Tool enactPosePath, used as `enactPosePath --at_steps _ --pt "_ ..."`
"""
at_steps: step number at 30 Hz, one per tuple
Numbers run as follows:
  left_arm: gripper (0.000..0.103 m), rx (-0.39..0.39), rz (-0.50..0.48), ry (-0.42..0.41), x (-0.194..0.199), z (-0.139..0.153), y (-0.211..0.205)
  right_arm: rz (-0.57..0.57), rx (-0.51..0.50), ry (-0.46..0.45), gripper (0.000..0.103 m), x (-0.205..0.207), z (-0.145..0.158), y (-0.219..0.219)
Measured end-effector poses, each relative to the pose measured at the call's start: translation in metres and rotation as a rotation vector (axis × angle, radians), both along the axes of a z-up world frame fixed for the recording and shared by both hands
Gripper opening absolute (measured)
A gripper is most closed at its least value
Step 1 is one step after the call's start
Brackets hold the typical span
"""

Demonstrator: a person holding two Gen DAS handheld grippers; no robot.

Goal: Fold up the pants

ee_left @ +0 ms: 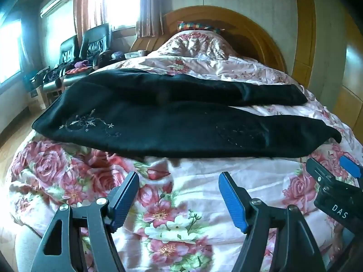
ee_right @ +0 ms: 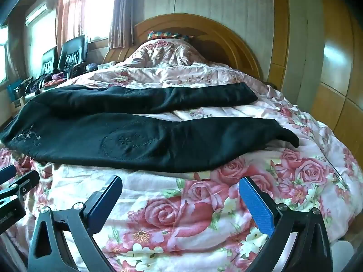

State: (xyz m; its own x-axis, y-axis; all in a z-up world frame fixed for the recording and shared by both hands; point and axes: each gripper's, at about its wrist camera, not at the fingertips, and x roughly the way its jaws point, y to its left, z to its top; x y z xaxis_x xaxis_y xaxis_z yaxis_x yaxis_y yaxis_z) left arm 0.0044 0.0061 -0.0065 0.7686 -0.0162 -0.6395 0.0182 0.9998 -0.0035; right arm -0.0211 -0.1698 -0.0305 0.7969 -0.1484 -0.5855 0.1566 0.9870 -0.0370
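Black pants (ee_left: 172, 122) with pale embroidery lie spread flat across the floral bed, waist to the left, both legs running right and parted in a V. They also show in the right wrist view (ee_right: 140, 133). My left gripper (ee_left: 179, 181) is open and empty, hovering over the quilt just short of the near leg's edge. My right gripper (ee_right: 181, 185) is open and empty too, just short of the same edge, further right. The right gripper shows at the right edge of the left wrist view (ee_left: 335, 181); the left gripper shows at the left edge of the right wrist view (ee_right: 15, 181).
The floral quilt (ee_left: 181, 204) covers the whole bed and bulges over a pillow (ee_left: 195, 43) by the wooden headboard (ee_left: 238, 22). Black chairs (ee_left: 90, 45) with clutter stand left of the bed by the window. A wooden wardrobe (ee_right: 335, 79) stands at the right.
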Motion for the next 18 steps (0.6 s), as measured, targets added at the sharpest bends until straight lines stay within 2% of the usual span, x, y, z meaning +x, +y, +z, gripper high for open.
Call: enactPosePath --at_steps 18 --pt "0.074 0.008 -0.006 0.006 -0.0003 -0.0001 -0.0029 -0.003 0.005 0.019 0.103 0.0016 -0.0051 0.0004"
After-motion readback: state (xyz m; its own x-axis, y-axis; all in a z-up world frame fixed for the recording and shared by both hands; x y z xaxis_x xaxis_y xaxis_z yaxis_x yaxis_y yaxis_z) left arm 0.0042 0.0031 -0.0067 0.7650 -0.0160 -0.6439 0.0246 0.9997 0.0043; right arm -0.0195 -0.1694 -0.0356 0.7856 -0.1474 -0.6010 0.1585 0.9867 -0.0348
